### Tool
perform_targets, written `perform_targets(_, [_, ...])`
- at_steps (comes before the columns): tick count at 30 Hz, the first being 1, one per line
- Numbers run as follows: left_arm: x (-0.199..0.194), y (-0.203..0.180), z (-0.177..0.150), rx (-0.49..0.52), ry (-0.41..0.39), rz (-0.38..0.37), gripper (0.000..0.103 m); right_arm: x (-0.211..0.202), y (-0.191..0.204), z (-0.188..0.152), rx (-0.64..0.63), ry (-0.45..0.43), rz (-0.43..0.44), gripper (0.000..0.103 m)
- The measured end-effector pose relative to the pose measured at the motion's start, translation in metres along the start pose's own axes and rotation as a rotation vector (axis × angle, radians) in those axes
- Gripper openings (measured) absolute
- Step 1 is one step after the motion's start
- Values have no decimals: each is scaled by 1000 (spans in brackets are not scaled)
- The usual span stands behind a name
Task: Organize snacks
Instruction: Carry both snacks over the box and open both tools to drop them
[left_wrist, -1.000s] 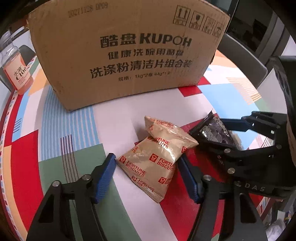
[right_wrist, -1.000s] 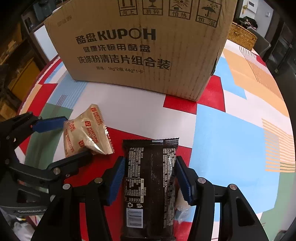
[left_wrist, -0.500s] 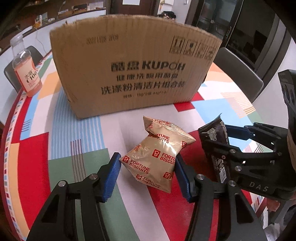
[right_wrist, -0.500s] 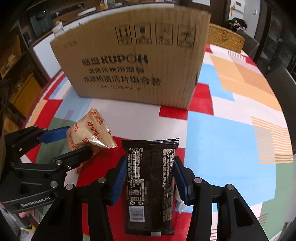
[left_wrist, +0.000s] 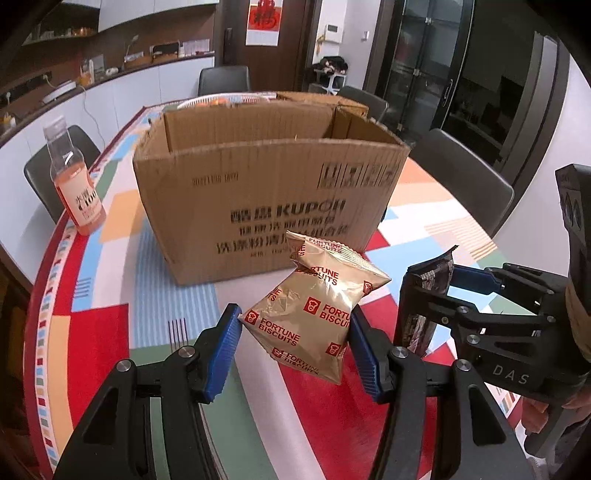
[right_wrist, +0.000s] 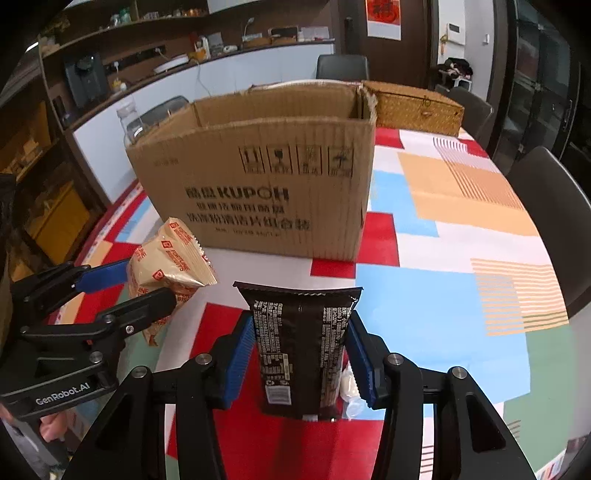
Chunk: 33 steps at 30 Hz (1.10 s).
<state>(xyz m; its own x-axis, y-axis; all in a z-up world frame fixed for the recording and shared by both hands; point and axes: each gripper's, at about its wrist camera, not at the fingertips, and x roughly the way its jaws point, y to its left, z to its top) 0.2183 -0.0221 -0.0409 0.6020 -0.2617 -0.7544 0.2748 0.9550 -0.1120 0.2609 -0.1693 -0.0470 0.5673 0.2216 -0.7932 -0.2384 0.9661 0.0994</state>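
Note:
My left gripper is shut on a gold Fortune Biscuits packet and holds it above the table, in front of the open cardboard box. My right gripper is shut on a dark brown snack packet, also held in the air before the box. The right gripper with its dark packet shows at the right of the left wrist view. The left gripper with the gold packet shows at the left of the right wrist view.
An orange drink bottle stands left of the box. A woven basket sits behind the box at the right. Something round with orange shows inside the box. Dark chairs ring the colourful table.
Both grippers have risen with their packets and pulled back from the box. The box's open top has come into view.

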Motion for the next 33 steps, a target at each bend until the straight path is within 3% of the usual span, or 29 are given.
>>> perform_targets(15, [-32, -3, 33, 15, -123, 20, 56, -39, 5, 34, -12, -155, -3, 49])
perform_targets(25, [-60, 3, 78, 27, -250, 68, 57, -69, 11, 81, -40, -296, -5, 49])
perform_targets(33, [-70, 17, 111, 27, -300, 112, 57, -81, 16, 125, -62, -371, -1, 49])
